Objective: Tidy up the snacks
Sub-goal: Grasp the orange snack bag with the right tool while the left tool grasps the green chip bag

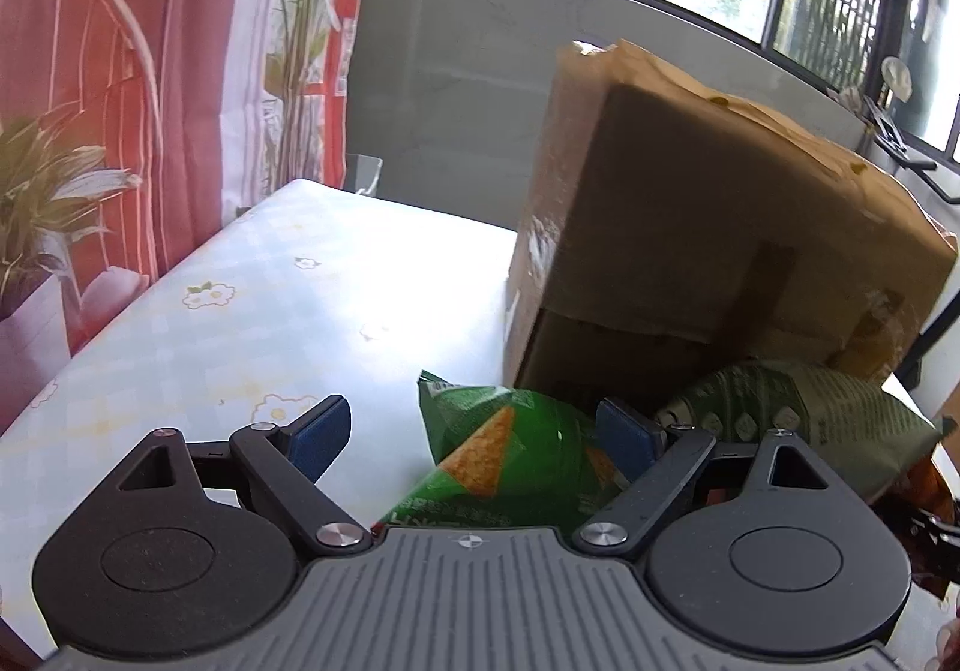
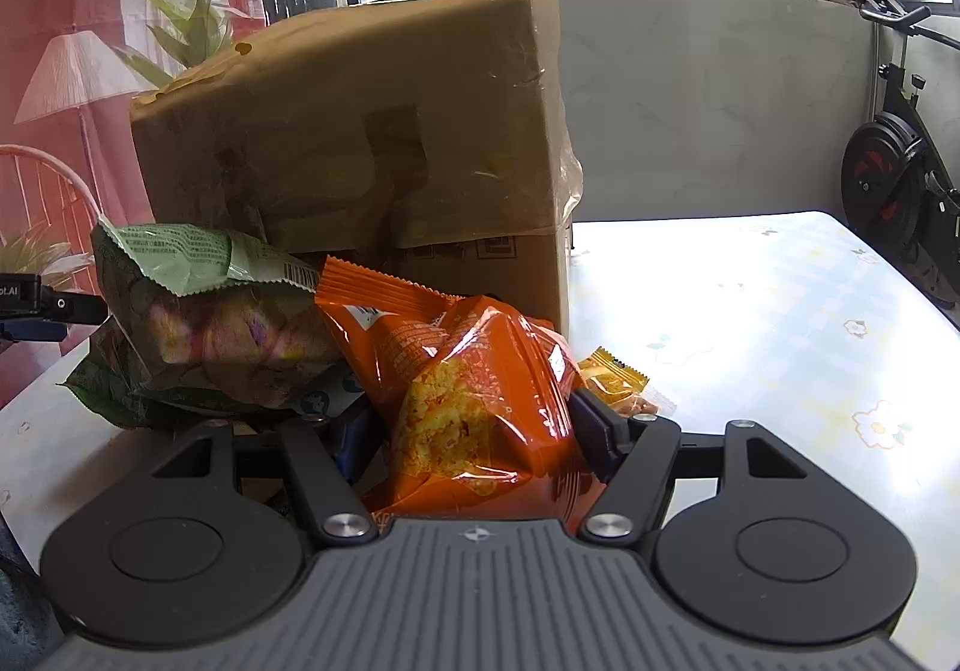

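Note:
In the left wrist view my left gripper is open, its blue pads wide apart around the corner of a bright green chip bag lying on the table. A dull green snack bag lies to its right. In the right wrist view my right gripper has its jaws on both sides of an orange snack bag, pads touching it. The dull green bag lies left of the orange one. A small orange packet lies to the right. A brown cardboard box stands behind the snacks.
The table has a pale checked cloth with flowers. A red curtain hangs at the left. A low wall and windows are behind. An exercise bike stands at the right beyond the table.

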Demonstrator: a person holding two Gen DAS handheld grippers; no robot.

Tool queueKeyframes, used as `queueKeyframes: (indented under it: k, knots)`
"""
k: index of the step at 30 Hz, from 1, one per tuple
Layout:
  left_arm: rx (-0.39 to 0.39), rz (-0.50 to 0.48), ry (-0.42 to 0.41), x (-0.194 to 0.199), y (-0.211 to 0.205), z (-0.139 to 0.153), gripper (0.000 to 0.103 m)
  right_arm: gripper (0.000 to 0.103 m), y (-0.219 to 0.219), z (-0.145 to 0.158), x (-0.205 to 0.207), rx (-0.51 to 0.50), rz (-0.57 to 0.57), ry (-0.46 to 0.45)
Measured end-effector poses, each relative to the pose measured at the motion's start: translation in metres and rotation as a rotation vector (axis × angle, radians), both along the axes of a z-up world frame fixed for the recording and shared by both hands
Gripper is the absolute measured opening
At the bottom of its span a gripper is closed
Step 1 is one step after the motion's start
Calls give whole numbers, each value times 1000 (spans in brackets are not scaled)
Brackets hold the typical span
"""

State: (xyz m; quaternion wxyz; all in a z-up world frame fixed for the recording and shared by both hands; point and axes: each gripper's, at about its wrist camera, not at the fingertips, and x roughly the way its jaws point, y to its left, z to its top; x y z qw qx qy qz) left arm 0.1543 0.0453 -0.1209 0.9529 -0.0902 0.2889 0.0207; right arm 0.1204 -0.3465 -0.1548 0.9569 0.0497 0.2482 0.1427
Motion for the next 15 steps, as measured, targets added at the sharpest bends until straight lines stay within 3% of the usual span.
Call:
queueKeyframes:
  k: [3, 6, 9, 15]
  knots:
    - [9, 30, 12, 12, 5, -1, 91, 68, 2, 1, 1, -2, 4, 0]
    - [40, -9, 77, 28, 2, -10, 91, 68, 4, 1, 1, -5, 9, 1]
    - [-6, -85, 103, 34, -2, -20, 92, 68, 3, 1, 0, -7, 11, 1]
    - [-52, -129, 94, 33, -11, -27, 94, 68, 2, 1, -1, -9, 11, 1]
